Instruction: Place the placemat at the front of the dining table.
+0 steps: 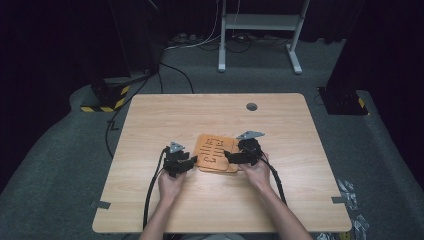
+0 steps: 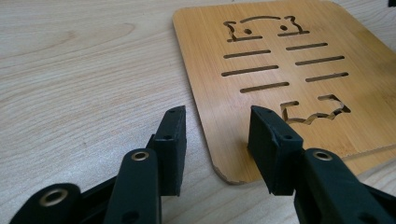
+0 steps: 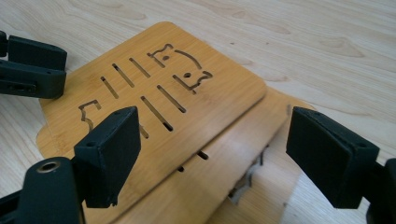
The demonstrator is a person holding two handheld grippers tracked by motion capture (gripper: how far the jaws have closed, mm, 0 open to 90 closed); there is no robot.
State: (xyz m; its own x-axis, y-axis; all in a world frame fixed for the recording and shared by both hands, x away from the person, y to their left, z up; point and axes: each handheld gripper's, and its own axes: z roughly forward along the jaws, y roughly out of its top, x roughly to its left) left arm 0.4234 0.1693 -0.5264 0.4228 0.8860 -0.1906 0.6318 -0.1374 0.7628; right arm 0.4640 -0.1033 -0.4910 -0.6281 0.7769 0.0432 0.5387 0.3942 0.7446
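Two bamboo boards (image 1: 216,152) with slot and animal-shape cut-outs lie stacked flat in the middle of the wooden table (image 1: 165,115). The top board (image 3: 159,93) sits shifted off the lower board (image 3: 243,172), so a strip of the lower one shows. My left gripper (image 1: 192,162) stands at the stack's left edge. Its jaws are apart, one over the table and one over the top board's (image 2: 280,60) near corner, and they grip nothing (image 2: 217,140). My right gripper (image 1: 231,157) is at the stack's right side, jaws spread wide above both boards (image 3: 219,149), with nothing between its pads.
A round grey grommet (image 1: 251,106) sits in the table near its far edge. Beyond the table stand a white frame (image 1: 260,22), a yellow-and-black striped base (image 1: 107,97) and floor cables. The other gripper's jaw tips (image 3: 28,65) show across the boards.
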